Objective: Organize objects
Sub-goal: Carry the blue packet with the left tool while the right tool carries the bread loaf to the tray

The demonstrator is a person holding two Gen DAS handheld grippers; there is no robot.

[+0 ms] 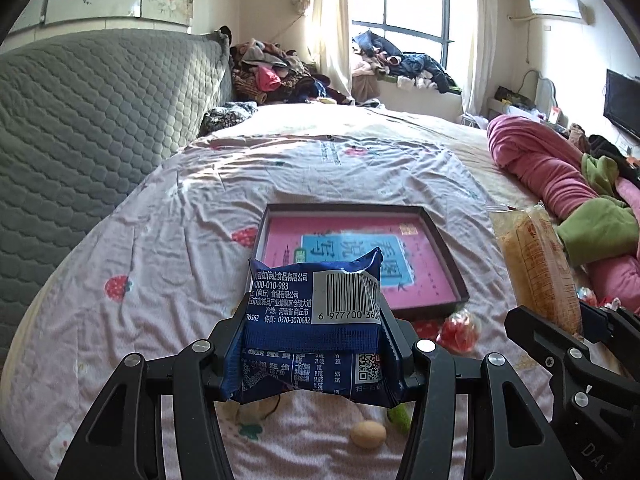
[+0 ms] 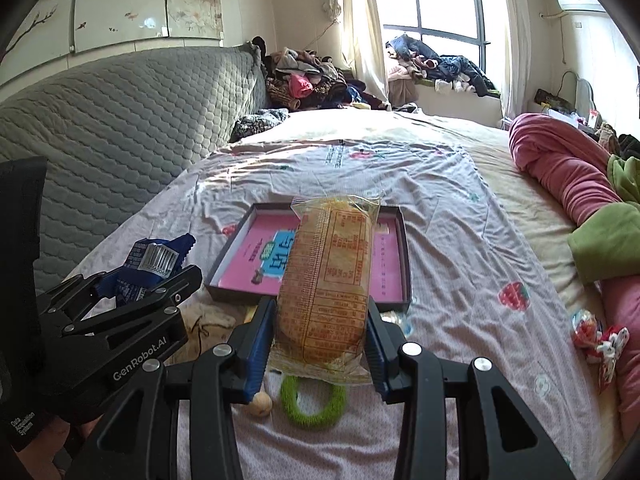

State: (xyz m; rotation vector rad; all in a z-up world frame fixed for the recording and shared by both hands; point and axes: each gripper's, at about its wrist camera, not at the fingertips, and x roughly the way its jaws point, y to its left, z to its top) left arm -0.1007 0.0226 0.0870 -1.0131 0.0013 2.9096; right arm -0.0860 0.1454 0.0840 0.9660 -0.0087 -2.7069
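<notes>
Left claw (image 1: 316,344) clamps blue barcoded packet (image 1: 316,320); right claw (image 2: 320,344) clamps orange-printed bread pack (image 2: 328,272).

A shallow tray (image 1: 440,240) lies on the bed (image 1: 160,264) with a booklet (image 1: 352,256) inside it. Before the tray, the left gripper (image 1: 316,344) holds a snack packet (image 1: 316,300) above the sheet; to its right, the right gripper (image 2: 320,344) holds a bread pack (image 2: 328,272). A ring (image 2: 312,408) and a wooden bead (image 2: 262,404) lie beneath them.

Black hand-held gripper (image 2: 318,320), blue pads (image 2: 256,344), silver screws, white "GenRobot.AI" lettering.
</notes>
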